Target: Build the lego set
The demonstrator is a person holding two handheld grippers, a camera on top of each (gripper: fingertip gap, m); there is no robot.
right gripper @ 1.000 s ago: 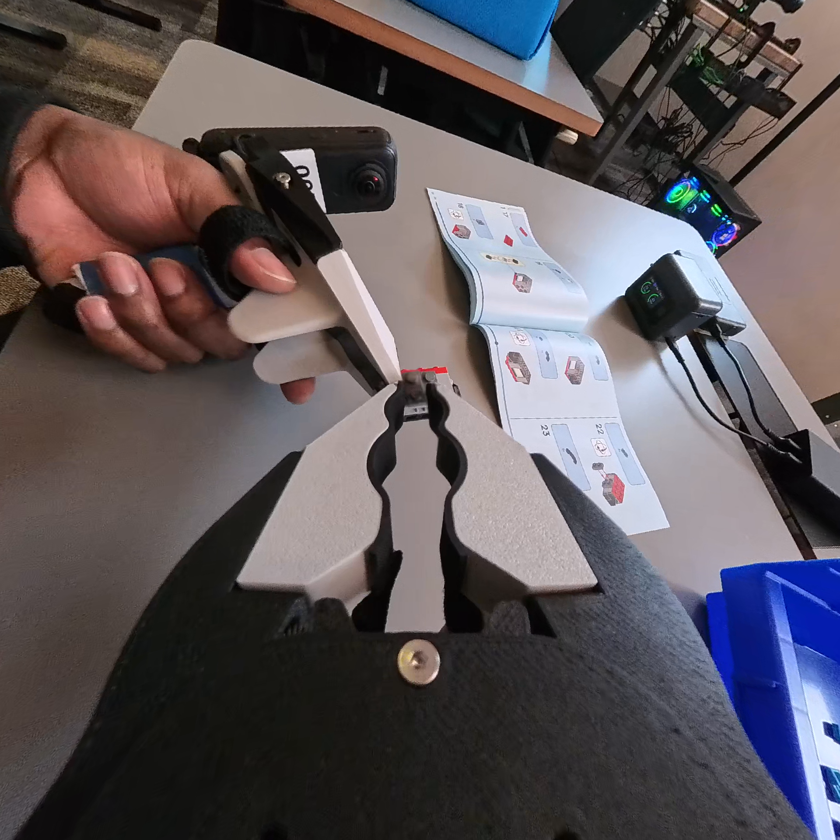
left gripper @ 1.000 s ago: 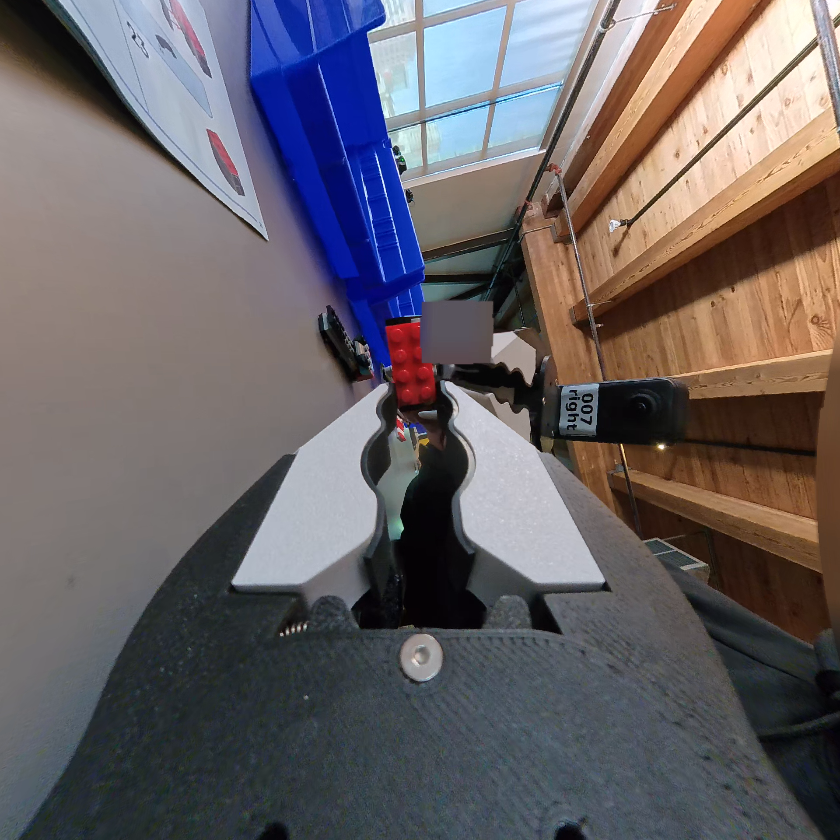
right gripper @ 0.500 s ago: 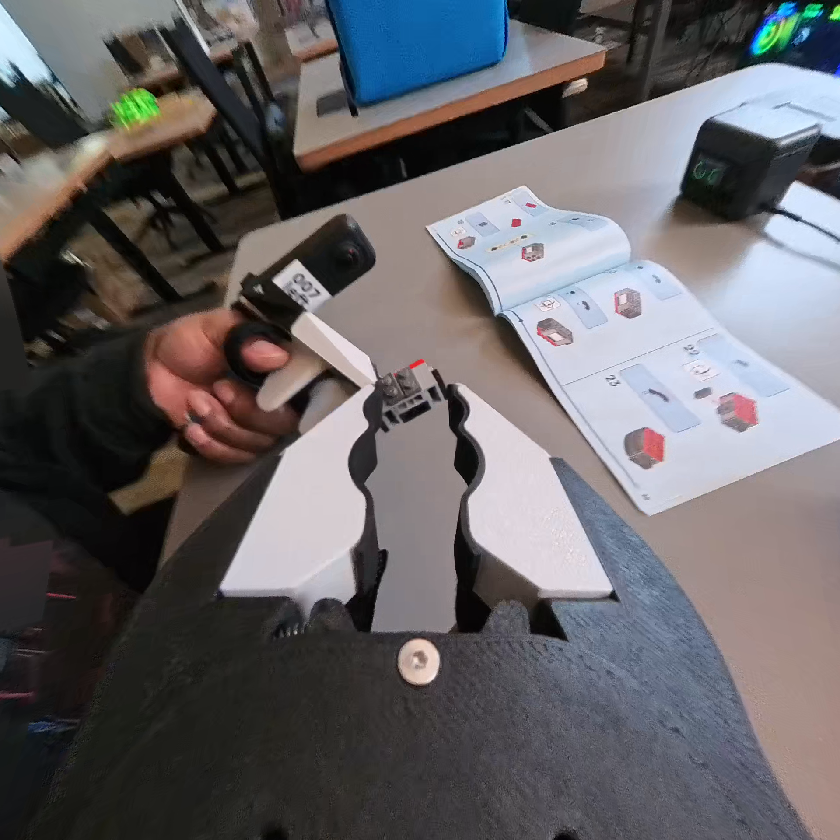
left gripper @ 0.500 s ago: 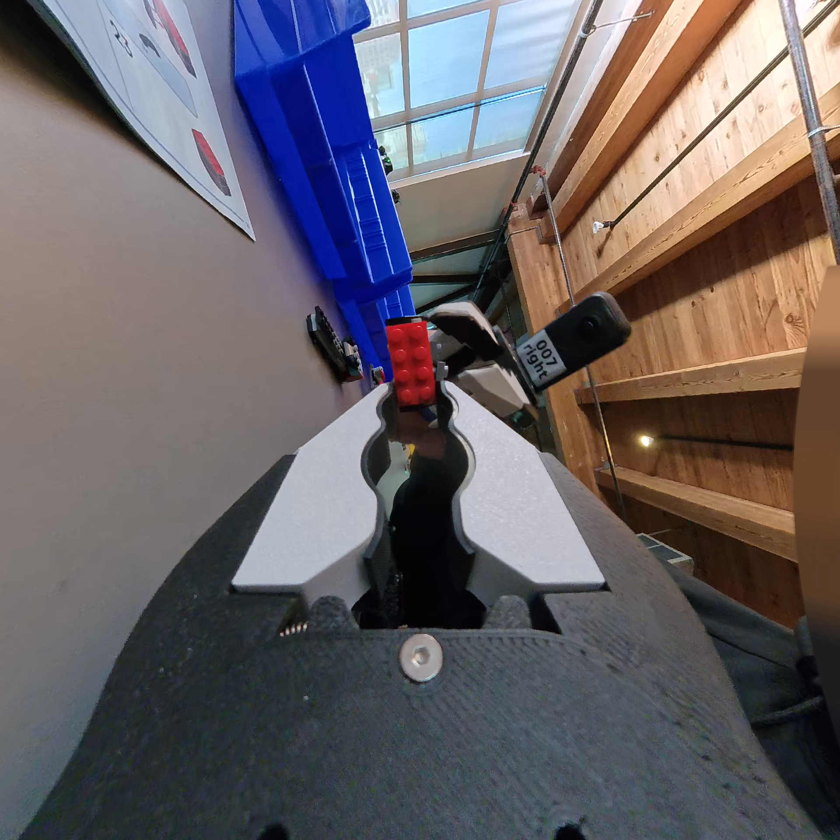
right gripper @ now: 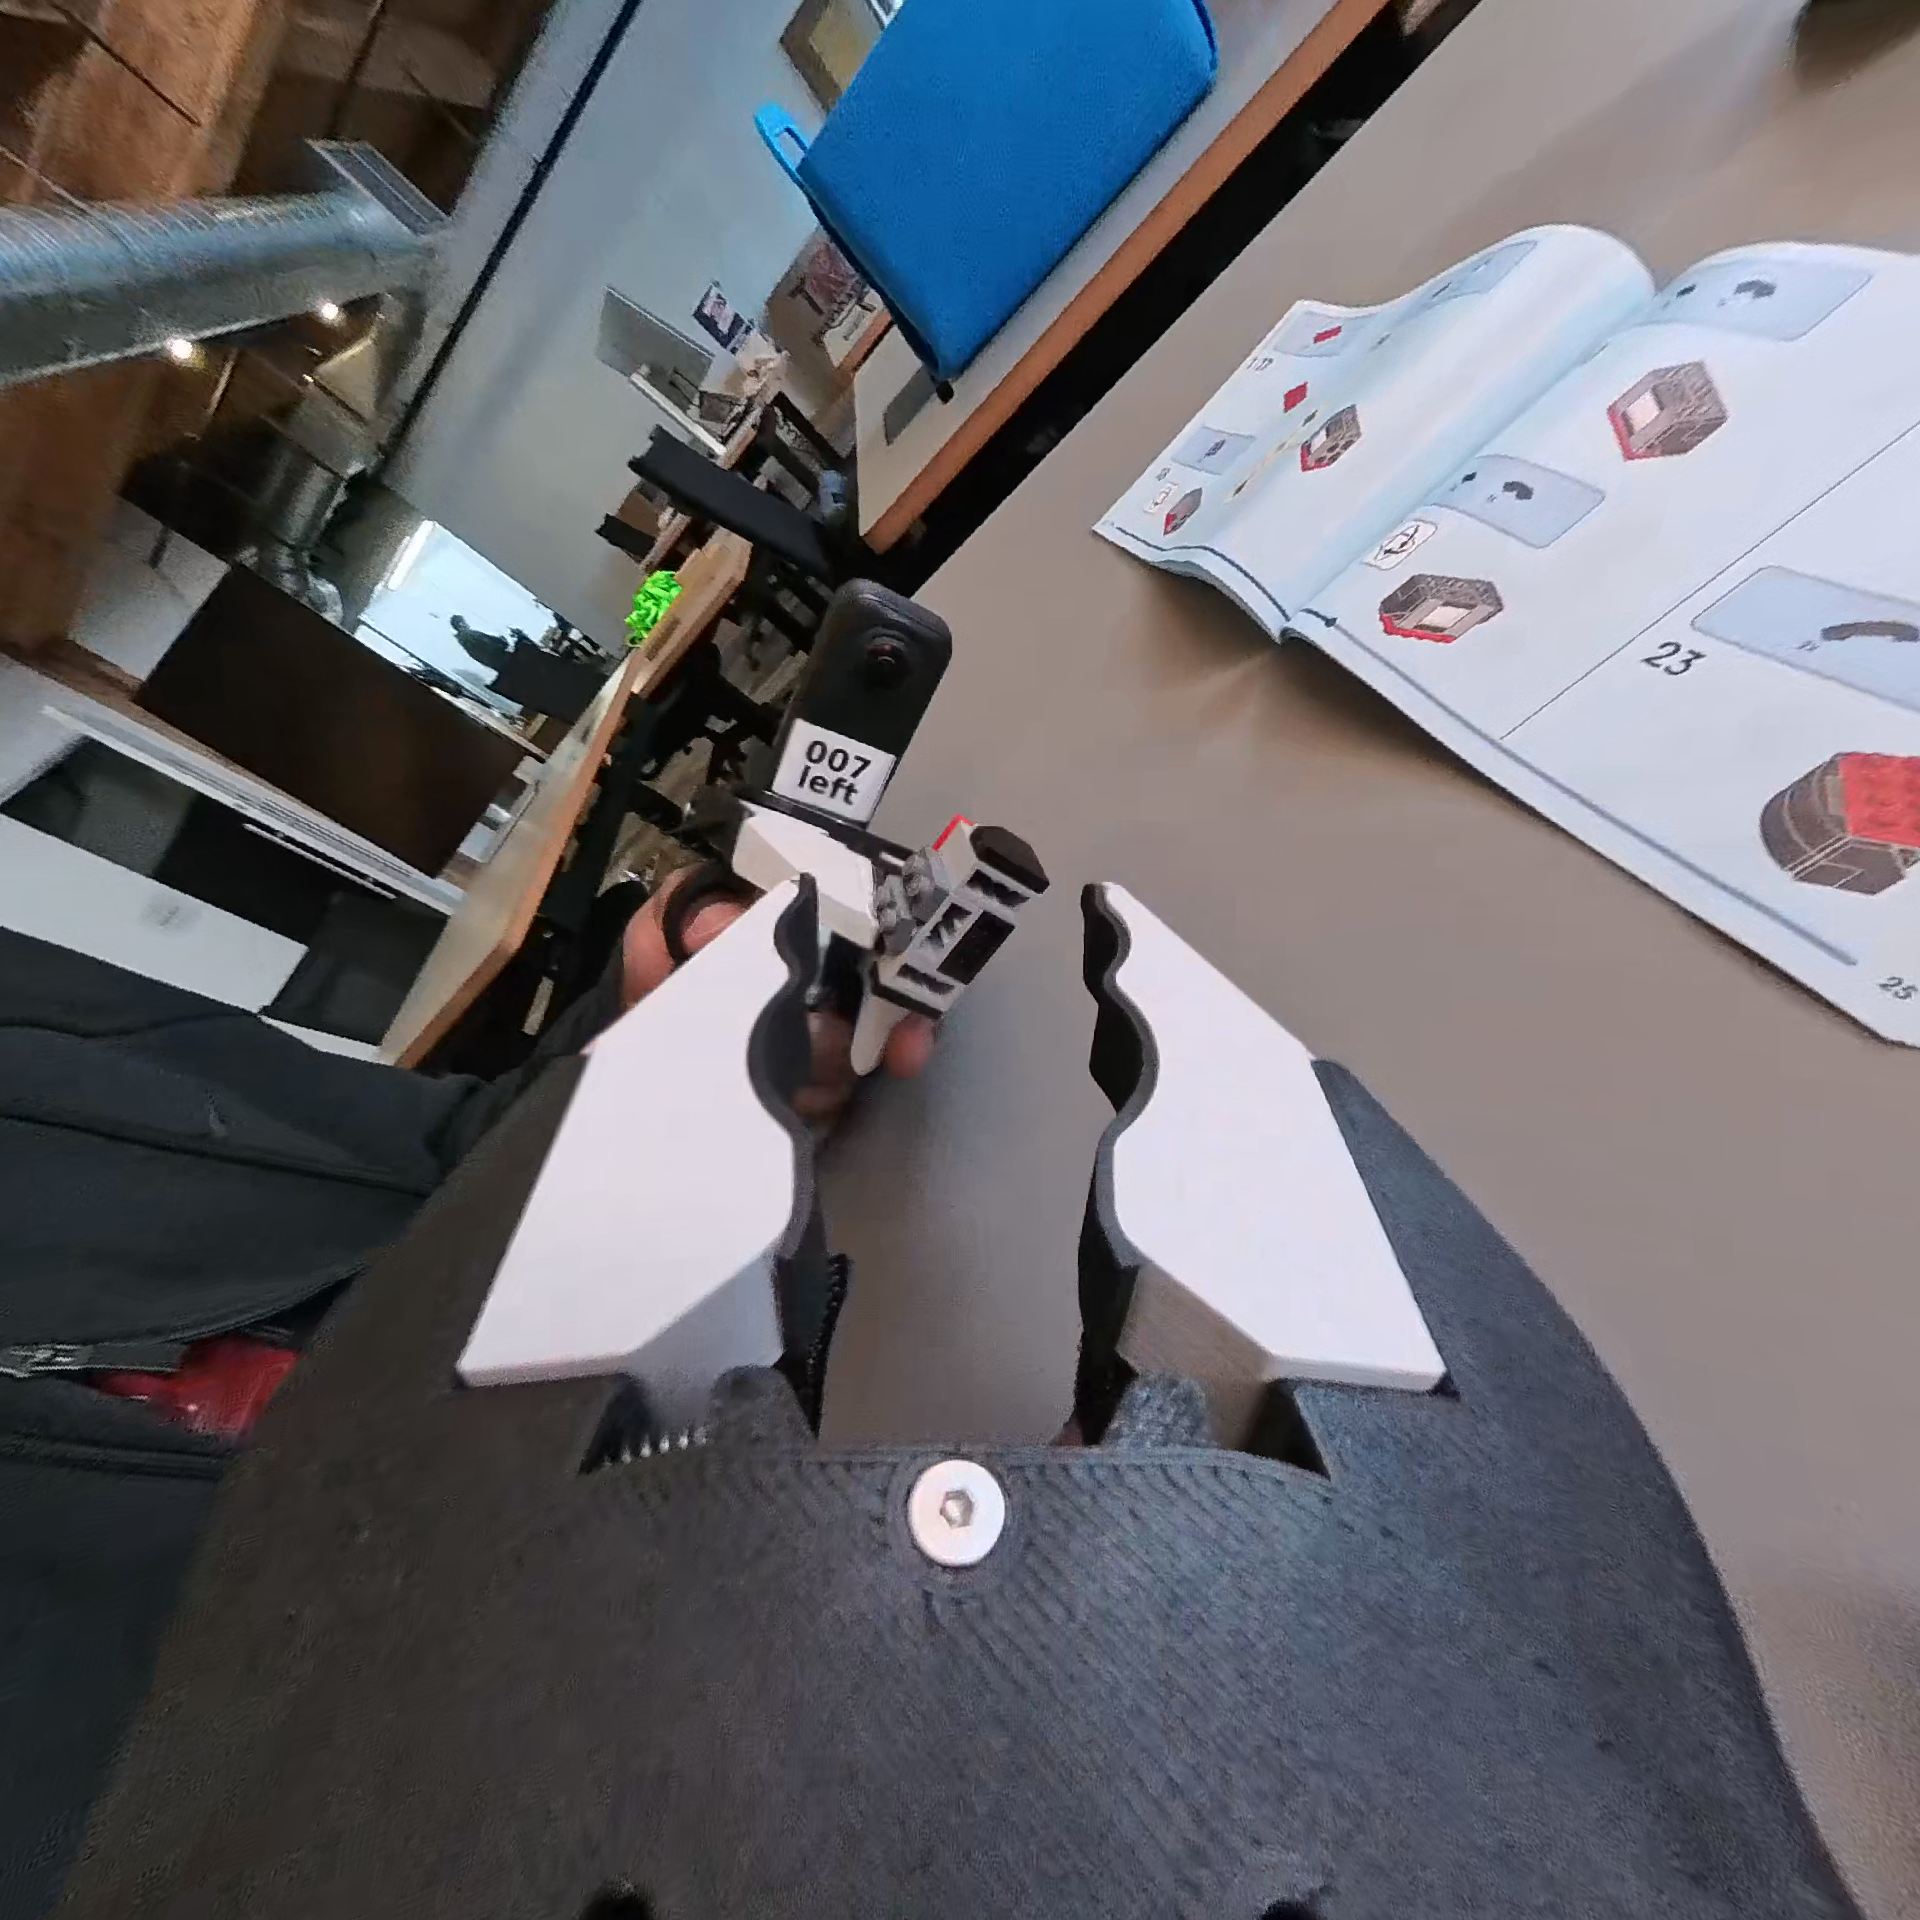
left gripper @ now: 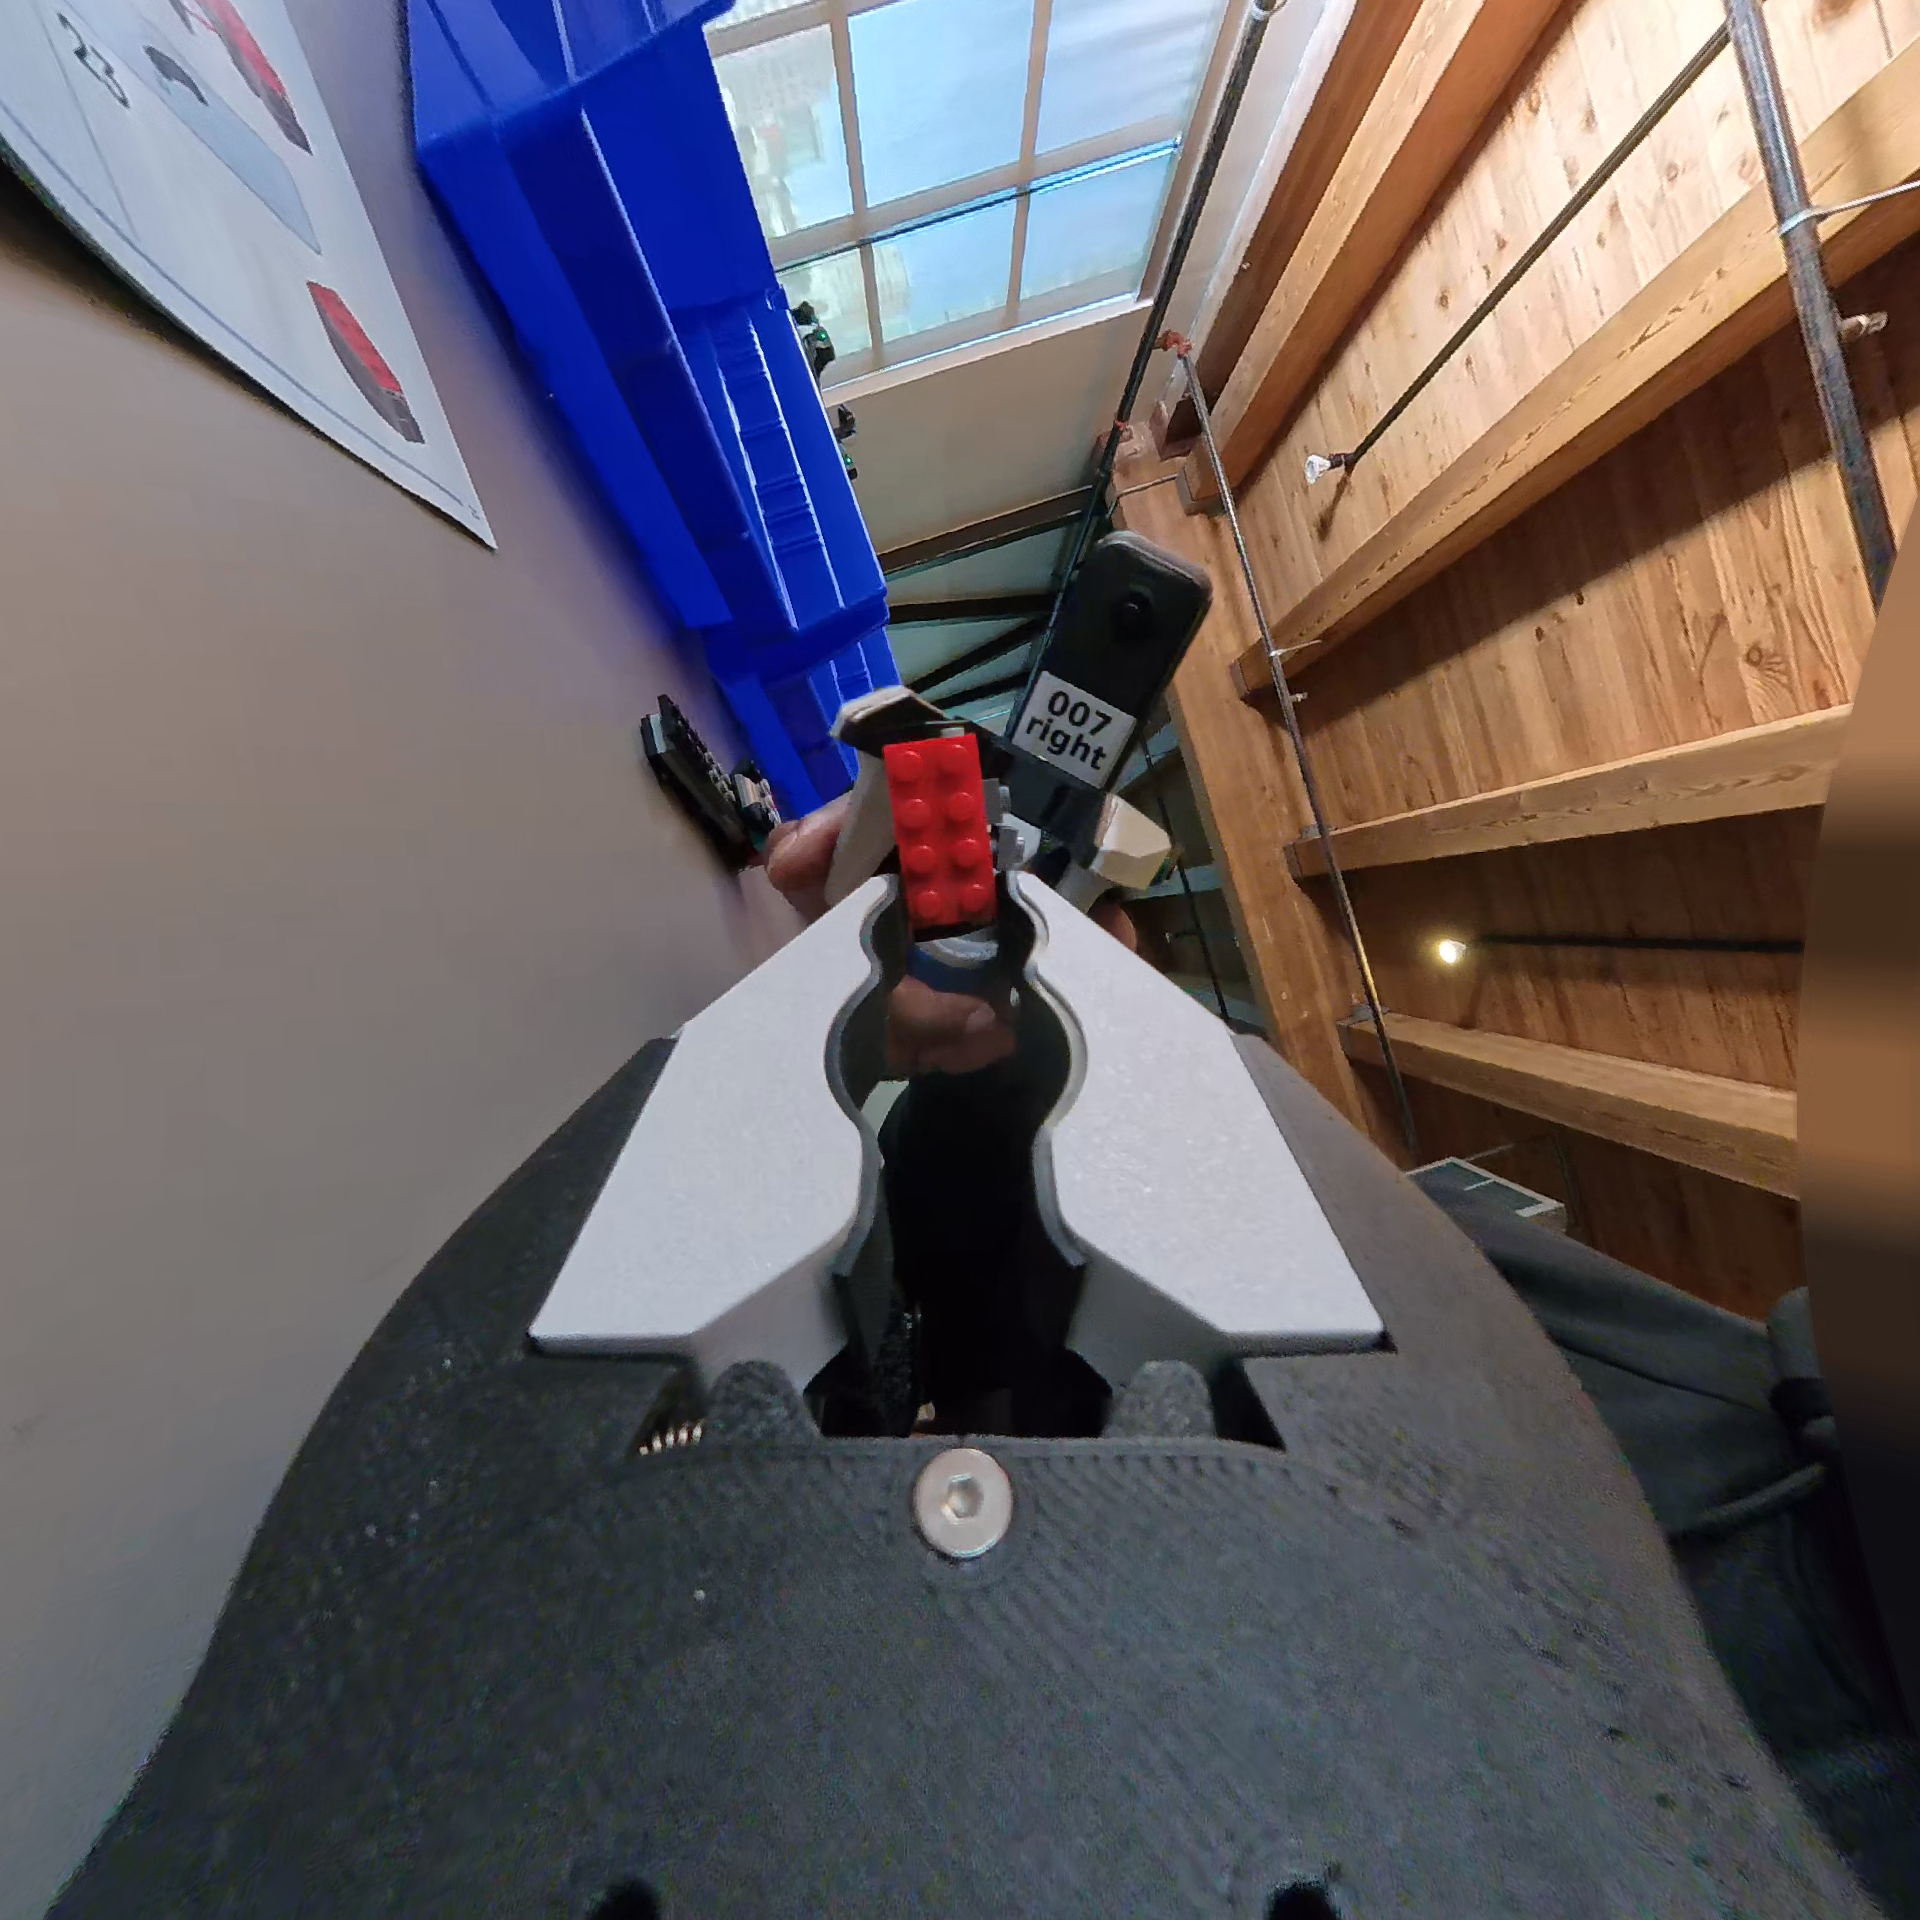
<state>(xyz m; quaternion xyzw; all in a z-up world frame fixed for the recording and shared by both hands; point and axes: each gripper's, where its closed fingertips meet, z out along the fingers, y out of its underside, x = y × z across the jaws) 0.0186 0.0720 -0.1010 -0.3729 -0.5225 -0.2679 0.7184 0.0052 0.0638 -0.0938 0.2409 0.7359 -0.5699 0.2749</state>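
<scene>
Pinching the small red-topped lego build (left gripper: 940, 831) at its tips, the left gripper (left gripper: 948, 906) faces the right gripper (right gripper: 940, 902), fingers spread wide and empty, above the desk (right gripper: 1455, 1091).

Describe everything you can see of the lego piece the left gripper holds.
The lego piece is a small plastic assembly held off the table, clamped between the left gripper's fingertips. From the left wrist view it shows a red plate with two rows of studs, with grey parts at its right edge. From the right wrist view its other side is grey and black, with grey studs and a black rounded end, and only a sliver of red. The open right gripper is near but not gripping it.
</scene>
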